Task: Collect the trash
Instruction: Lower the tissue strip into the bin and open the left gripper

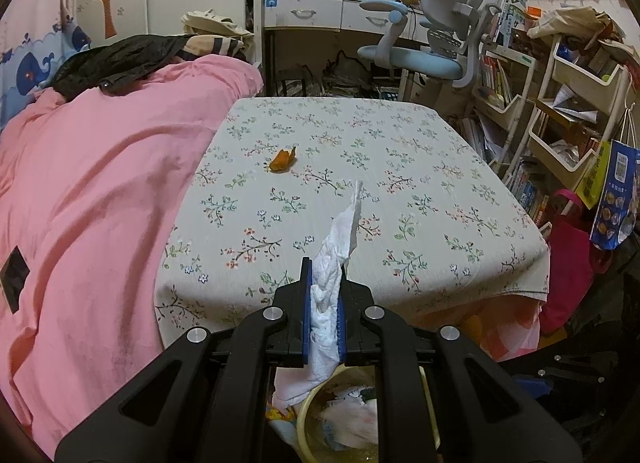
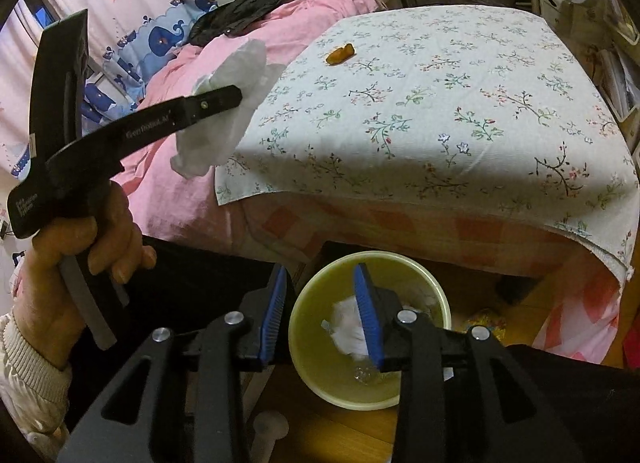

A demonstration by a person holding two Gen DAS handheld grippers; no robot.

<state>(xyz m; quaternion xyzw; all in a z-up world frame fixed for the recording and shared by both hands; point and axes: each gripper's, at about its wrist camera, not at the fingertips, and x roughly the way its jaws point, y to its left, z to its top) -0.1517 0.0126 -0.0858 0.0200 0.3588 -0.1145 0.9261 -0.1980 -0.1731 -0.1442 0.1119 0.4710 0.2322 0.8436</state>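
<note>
My left gripper [image 1: 324, 275] is shut on a crumpled white tissue [image 1: 340, 231] that sticks out past its fingertips. In the right wrist view that gripper [image 2: 224, 97] hangs with the tissue [image 2: 244, 63] over the bed's near left corner, held by a hand [image 2: 100, 247]. My right gripper [image 2: 320, 269] stands open, nothing between its blue pads, directly above a yellow-green bin [image 2: 304, 327] on the floor. A white tissue wad [image 2: 344, 327] lies inside the bin. A piece of orange peel [image 1: 283, 161] [image 2: 340, 53] lies on the floral sheet [image 1: 400, 167], far from both grippers.
A pink duvet [image 1: 100, 191] covers the bed's left side, with dark clothing [image 1: 116, 59] on top. A blue-grey desk chair [image 1: 432, 47] and crowded shelves [image 1: 560, 111] stand beyond and right of the bed. Bags [image 1: 612, 199] hang at the right.
</note>
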